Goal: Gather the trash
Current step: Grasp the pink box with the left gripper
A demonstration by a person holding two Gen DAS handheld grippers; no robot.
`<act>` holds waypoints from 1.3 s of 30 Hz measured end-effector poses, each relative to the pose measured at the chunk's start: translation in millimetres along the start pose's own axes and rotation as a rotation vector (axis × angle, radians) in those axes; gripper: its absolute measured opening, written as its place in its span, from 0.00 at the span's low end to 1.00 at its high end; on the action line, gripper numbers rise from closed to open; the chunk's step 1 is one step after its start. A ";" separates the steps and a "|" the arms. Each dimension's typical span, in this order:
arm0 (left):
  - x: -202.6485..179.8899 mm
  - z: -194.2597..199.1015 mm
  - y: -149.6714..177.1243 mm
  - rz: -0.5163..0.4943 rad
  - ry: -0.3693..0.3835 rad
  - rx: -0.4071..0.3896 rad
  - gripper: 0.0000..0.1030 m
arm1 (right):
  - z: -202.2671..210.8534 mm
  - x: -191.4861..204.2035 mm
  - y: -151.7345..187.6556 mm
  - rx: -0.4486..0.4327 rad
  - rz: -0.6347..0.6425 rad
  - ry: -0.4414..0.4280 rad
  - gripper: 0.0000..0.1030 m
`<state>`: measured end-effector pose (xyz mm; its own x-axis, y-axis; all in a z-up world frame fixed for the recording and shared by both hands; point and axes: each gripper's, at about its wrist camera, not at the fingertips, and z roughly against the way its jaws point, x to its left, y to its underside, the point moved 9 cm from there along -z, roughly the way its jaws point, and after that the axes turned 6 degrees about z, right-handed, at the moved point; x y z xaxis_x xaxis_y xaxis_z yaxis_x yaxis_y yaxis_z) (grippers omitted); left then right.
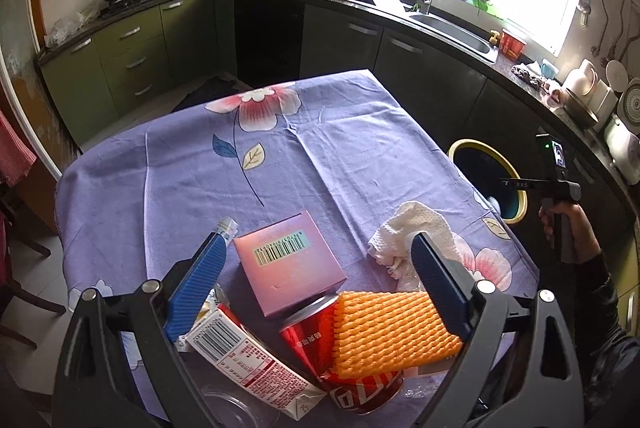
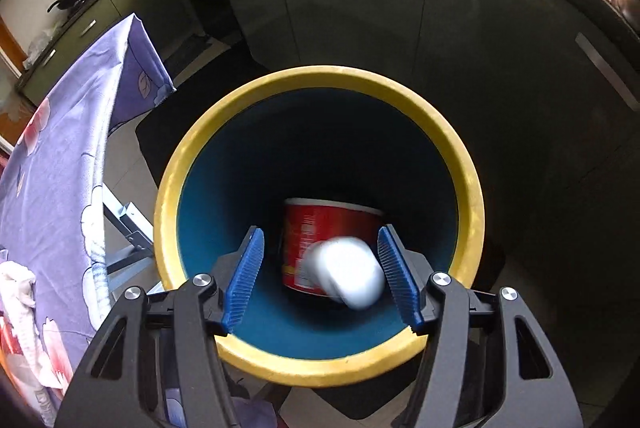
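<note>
- Only the right wrist view shows inside the bin (image 2: 320,80): a blurred white lump (image 2: 348,274) between the parted right fingers (image 2: 320,276), untouched
- Only the left wrist view shows the worktop (image 1: 200,164): pink box (image 1: 290,264) between the wide left fingers (image 1: 316,264), holding nothing

Worktop cover (image 1: 192,164): matt printed cloth, creased. Pink box (image 1: 290,268): smooth, slightly glossy card. Red can (image 1: 360,388): shiny metal. Orange sleeve (image 1: 394,332): ribbed foam mesh. Tissue (image 1: 420,228): embossed, crumpled paper. Bin (image 2: 474,212): yellow plastic rim, smooth blue inside. Claw pads (image 2: 246,276): ridged blue rubber.
</note>
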<state>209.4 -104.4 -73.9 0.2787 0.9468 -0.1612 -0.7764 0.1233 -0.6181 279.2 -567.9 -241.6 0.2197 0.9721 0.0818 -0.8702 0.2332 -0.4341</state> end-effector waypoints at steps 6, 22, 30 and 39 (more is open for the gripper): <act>3.9 -15.5 3.9 0.032 -0.022 0.065 0.86 | 33.9 11.2 8.3 -0.067 0.049 -0.004 0.61; 32.9 -84.1 18.8 0.281 -0.088 0.324 0.86 | 84.0 73.2 29.0 -0.148 0.165 -0.137 0.63; 33.1 -106.8 29.1 0.314 -0.136 0.401 0.86 | 91.3 80.0 29.4 -0.171 0.184 -0.160 0.64; 32.2 -128.6 38.9 0.307 -0.211 0.449 0.86 | 82.6 76.3 31.5 -0.165 0.181 -0.181 0.65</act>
<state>260.8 -107.4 -202.1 -0.0804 0.9921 -0.0960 -0.9802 -0.0962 -0.1729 232.2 -484.3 -175.0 -0.0271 0.9895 0.1417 -0.8013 0.0633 -0.5949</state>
